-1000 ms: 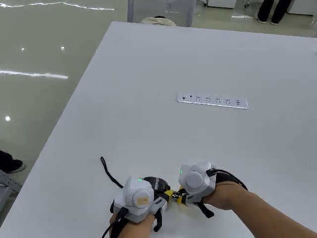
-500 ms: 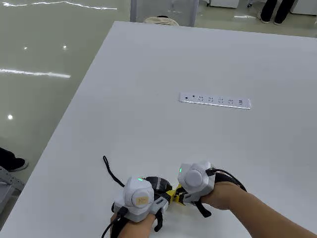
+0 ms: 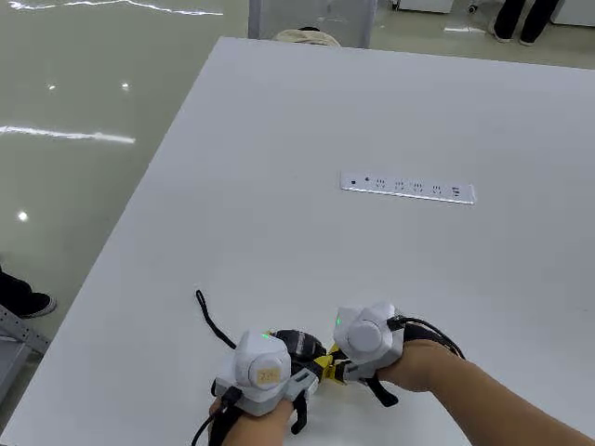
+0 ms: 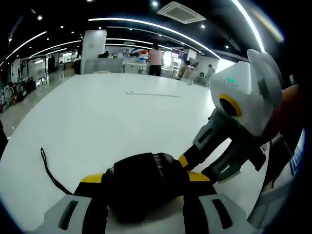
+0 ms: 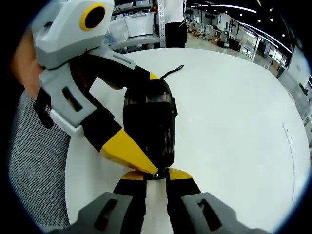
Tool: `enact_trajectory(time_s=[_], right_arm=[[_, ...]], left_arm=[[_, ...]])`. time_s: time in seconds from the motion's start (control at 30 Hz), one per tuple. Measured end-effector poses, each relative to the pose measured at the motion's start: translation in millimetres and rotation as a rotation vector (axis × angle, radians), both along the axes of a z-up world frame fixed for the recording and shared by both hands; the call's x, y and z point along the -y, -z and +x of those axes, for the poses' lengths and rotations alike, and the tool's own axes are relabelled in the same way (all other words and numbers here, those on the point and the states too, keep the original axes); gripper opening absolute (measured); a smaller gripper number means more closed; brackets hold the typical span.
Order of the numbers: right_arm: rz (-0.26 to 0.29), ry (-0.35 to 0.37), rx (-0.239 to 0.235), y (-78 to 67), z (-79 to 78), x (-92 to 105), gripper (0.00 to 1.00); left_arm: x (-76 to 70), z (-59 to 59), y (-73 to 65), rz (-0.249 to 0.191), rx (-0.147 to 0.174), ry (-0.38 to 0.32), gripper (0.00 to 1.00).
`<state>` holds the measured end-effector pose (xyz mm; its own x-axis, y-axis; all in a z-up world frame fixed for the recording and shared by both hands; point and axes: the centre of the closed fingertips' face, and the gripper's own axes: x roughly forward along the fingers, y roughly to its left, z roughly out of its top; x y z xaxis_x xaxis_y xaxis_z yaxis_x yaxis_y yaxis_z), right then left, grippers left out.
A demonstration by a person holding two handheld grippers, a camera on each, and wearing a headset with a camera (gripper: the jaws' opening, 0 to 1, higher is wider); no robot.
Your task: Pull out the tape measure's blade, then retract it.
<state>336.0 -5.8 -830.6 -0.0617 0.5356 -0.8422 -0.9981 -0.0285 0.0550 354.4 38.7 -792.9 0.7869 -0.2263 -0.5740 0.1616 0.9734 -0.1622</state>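
Observation:
A black tape measure (image 4: 144, 178) lies on the white table (image 3: 372, 121), and my left gripper (image 4: 144, 184) is shut on its case from both sides. Its black wrist strap (image 3: 210, 321) trails off to the left. My right gripper (image 5: 156, 174) comes in from the right, its yellow-tipped fingers (image 5: 179, 173) shut on the small metal hook of the blade at the case's mouth. No length of blade shows between hook and case (image 5: 150, 122). In the head view both grippers sit close together at the near table edge, left gripper (image 3: 296, 359) and right gripper (image 3: 327, 364), with the tape measure (image 3: 297, 342) between them.
A white power strip (image 3: 407, 189) lies mid-table, well beyond the grippers. The table's left edge (image 3: 139, 200) drops to a glossy floor. A chair back (image 3: 299, 37) stands at the far end, and people stand farther off.
The head camera has drifted a little, so the picture has shifted. Both grippers and the tape measure hold the same places relative to each other.

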Motion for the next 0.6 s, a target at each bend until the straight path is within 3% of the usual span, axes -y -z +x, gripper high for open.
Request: enact_trajectory(time_s=[0.17, 0.33, 0.4, 0.5, 0.6], right_arm=[[0.014, 0.007, -0.033, -1.2, 0.8, -1.6, 0.15], [0.027, 0.006, -0.029, -1.3, -0.8, -0.8, 0.16], [0.041, 0.015, -0.006, -2.9, 2.5, -0.2, 0.2], [0.054, 0.039, -0.024, -3.6, 0.8, 1.5, 0.27], [0.06, 0.033, -0.022, -4.4, -2.0, 5.4, 0.28]], left_arm=[[-0.5, -0.1, -0.3, -0.009, -0.004, 0.001, 0.59], [-0.6, -0.5, 0.6, -0.011, -0.006, 0.006, 0.59], [-0.2, -0.7, -0.2, -0.013, -0.006, 0.007, 0.59], [0.0, -0.5, 0.3, -0.012, -0.004, 0.005, 0.59], [0.1, -0.4, 0.5, -0.015, -0.004, 0.004, 0.59]])
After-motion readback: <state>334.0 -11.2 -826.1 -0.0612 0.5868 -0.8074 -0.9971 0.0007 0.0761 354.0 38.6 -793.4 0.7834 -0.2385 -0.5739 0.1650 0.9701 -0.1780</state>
